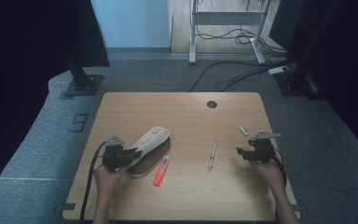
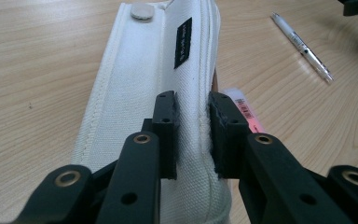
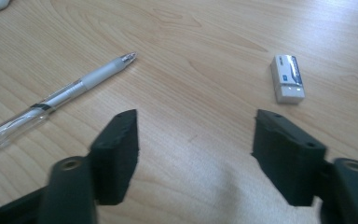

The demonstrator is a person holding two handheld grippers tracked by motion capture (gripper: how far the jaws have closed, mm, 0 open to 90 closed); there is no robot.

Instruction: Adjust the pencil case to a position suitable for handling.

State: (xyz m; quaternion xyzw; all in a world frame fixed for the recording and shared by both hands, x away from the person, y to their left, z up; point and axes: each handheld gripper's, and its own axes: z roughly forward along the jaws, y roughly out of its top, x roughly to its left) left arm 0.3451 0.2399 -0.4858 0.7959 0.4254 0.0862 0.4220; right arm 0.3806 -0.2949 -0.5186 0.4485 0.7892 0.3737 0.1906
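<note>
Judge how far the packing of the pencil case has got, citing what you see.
Barely begun. In hand: the left gripper is shut on the white pencil case's edge, holding it up. The right gripper is open and empty over the table. Left: pen, eraser and orange highlighter lie outside the case.

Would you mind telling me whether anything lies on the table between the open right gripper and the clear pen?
Nothing visible does. In the right gripper view, bare wood separates the right gripper from the pen; the eraser lies off to the other side, and the jaws stand apart with nothing between them.
</note>
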